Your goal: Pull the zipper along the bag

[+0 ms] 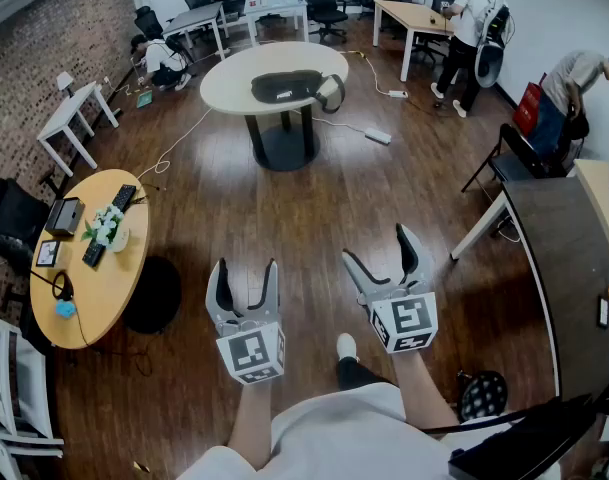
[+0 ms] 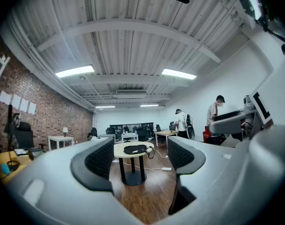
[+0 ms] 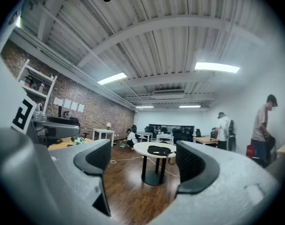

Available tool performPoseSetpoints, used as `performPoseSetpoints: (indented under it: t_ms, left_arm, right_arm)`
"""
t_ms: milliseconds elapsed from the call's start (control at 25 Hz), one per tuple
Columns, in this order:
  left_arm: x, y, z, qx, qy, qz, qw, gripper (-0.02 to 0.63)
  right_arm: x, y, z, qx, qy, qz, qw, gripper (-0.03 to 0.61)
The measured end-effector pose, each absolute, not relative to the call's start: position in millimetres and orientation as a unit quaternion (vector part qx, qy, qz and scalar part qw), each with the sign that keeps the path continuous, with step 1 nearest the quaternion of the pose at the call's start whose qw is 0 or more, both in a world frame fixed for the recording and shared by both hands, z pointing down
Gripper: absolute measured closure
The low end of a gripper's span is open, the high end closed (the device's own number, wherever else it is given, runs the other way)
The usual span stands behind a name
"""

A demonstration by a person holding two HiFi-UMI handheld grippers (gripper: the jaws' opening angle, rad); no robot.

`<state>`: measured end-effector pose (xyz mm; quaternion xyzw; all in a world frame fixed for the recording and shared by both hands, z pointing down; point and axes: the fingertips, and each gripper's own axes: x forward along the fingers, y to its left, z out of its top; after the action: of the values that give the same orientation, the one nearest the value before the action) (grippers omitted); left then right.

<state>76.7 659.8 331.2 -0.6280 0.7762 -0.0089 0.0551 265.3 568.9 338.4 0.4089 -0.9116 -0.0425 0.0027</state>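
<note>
A black bag (image 1: 287, 86) lies flat on a round cream table (image 1: 232, 81) across the room, far from both grippers. It also shows small in the left gripper view as the bag (image 2: 135, 149) and in the right gripper view as the bag (image 3: 159, 150). My left gripper (image 1: 246, 274) is held low over the wooden floor, open, with nothing between its jaws. Beside it my right gripper (image 1: 385, 247) is also open and empty. Both point toward the table. The zipper is too small to make out.
A round yellow table (image 1: 104, 278) with a keyboard, flowers and small devices stands at the left. A dark desk (image 1: 564, 258) runs along the right. White cables (image 1: 369, 133) and a power strip lie on the floor by the bag's table. Several people (image 1: 469, 23) work at the back.
</note>
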Motion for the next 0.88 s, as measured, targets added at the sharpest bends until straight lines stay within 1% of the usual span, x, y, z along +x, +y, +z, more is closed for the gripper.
performPoseSetpoints:
  t_ms: [120,160,320,400,480,720,880]
  left_arm:
    - [82,602,320,-0.624,0.779,-0.004,0.070,0.246]
    - [84,583,318,-0.623,0.779,0.000,0.069,0.247]
    - [92,523,318,-0.623,0.780,-0.006,0.062,0.250]
    - [89,500,323,-0.621,0.781,-0.013,0.060,0.262]
    - [82,479,331,-0.618,0.784,-0.019,0.050,0.264]
    - [46,414,362,-0.617,0.786,-0.024,0.020,0.276]
    - [8,349,380,-0.627,0.777,-0.045,0.028,0.276]
  right_arm:
    - [249,514,330,0.364,-0.930,-0.055,0.014,0.156]
    - [246,496,325,0.355,-0.933,-0.062,0.015,0.167]
    - [249,433,320,0.355,-0.933,-0.065,0.012,0.173]
    - [250,406,324,0.361,-0.931,-0.057,0.003,0.173]
    - [245,385,333,0.353,-0.935,-0.041,0.003,0.173]
    - [202,330,383,0.320,-0.945,-0.008,0.057,0.173]
    - [162,276,401,0.316,-0.946,0.003,0.071,0.175]
